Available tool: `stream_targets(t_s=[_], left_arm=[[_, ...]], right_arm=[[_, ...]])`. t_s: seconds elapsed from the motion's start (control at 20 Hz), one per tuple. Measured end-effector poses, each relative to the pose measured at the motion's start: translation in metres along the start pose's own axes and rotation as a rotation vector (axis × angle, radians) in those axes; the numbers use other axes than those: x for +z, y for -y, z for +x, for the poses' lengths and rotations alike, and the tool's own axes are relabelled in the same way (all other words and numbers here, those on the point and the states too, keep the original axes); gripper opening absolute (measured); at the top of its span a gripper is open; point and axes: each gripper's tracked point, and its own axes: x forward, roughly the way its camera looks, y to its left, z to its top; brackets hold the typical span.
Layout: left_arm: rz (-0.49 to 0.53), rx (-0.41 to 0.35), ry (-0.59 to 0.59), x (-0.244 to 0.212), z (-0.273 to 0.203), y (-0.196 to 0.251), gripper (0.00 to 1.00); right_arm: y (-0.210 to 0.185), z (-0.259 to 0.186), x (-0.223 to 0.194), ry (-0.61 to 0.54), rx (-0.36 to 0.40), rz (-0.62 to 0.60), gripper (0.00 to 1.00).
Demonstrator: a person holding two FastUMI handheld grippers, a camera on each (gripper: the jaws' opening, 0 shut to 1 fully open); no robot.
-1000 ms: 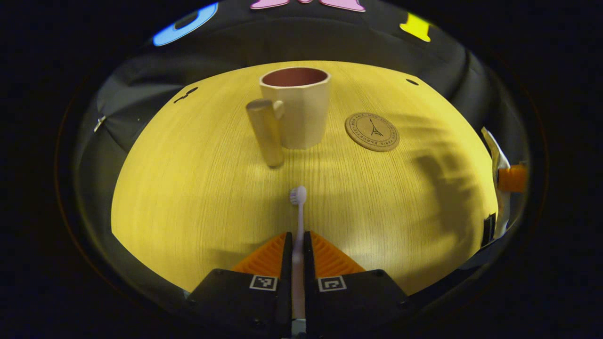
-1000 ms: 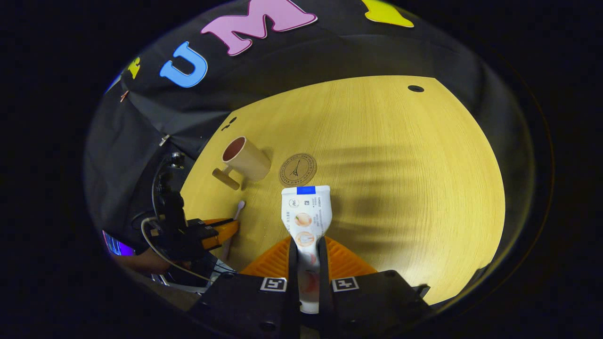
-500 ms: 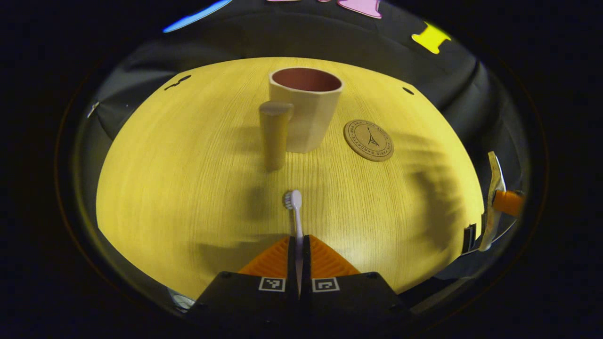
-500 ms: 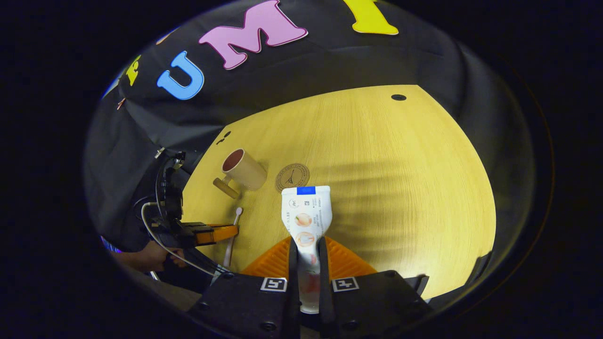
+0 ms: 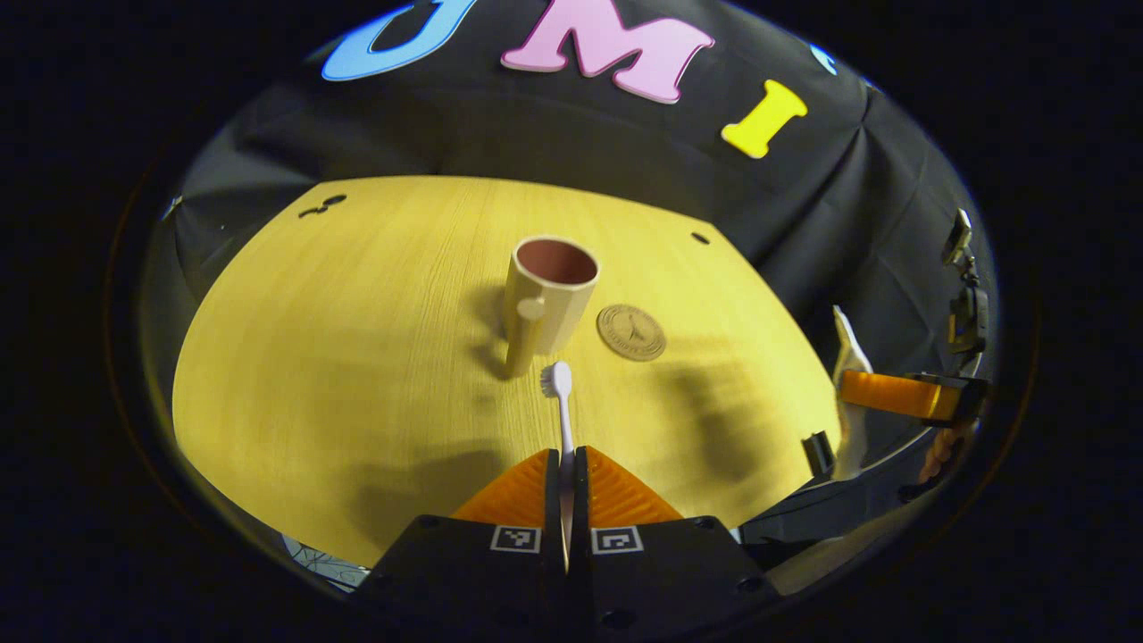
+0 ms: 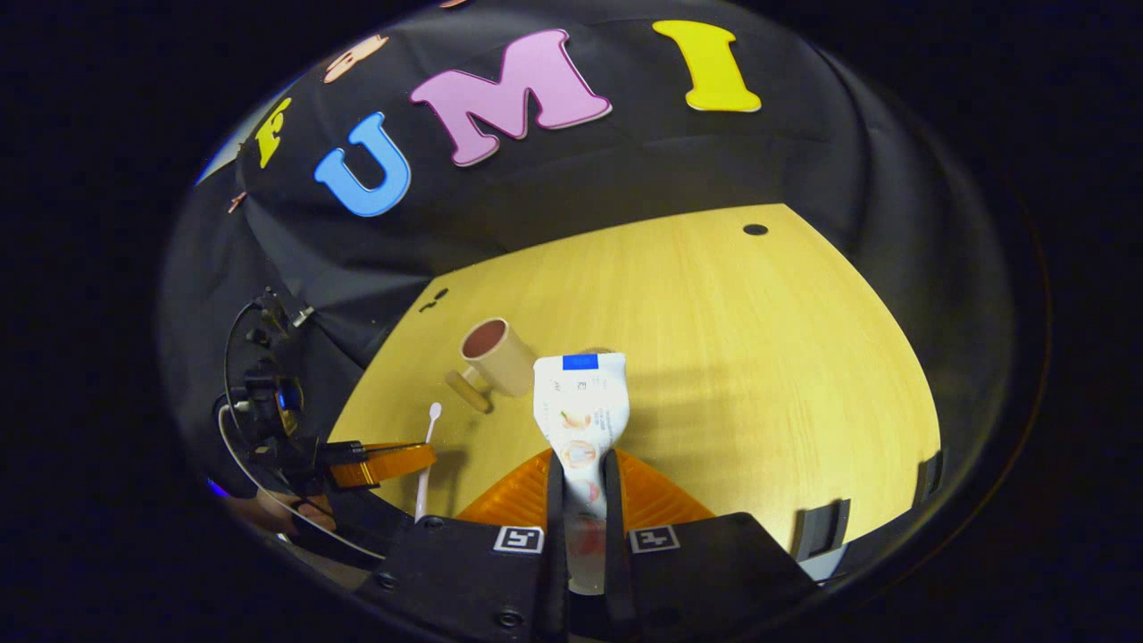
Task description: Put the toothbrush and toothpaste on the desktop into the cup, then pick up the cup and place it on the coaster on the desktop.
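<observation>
Left gripper point(image 5: 566, 464): black body, square coded markers, ribbed wedge jaws. Right gripper point(image 6: 585, 469): same build; screws on housing.

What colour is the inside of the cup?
Reddish-brown inside the cup, cream outside; the left gripper view shows it best.

Cream cup point(image 5: 546, 299), empty, upright mid-desk; round cork coaster point(image 5: 631, 332) flat at its 3 o'clock; white toothbrush point(image 5: 561, 406) and toothpaste point(image 6: 580, 418) each clamped, raised.

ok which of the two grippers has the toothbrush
The left gripper: its fingers pinch the thin toothbrush, bristle head pointing toward the cup. The right gripper holds the flat toothpaste tube.
</observation>
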Motion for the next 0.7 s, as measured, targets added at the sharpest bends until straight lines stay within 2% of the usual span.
stream_targets(t_s=[0.25,0.45,0.7], left_arm=[[-0.008,-0.053,0.155,0.038,-0.06,0.001,0.06],[-0.037,-0.042,0.238,0.055,-0.093,-0.006,0.06],[-0.072,-0.004,0.271,0.056,-0.121,-0.029,0.06]], right_arm=[[-0.074,0.033,0.056,0.161,0.141,-0.008,0.19],[-0.121,0.072,0.1,0.254,0.222,-0.044,0.19],[-0.153,0.131,0.129,0.32,0.283,-0.047,0.19]])
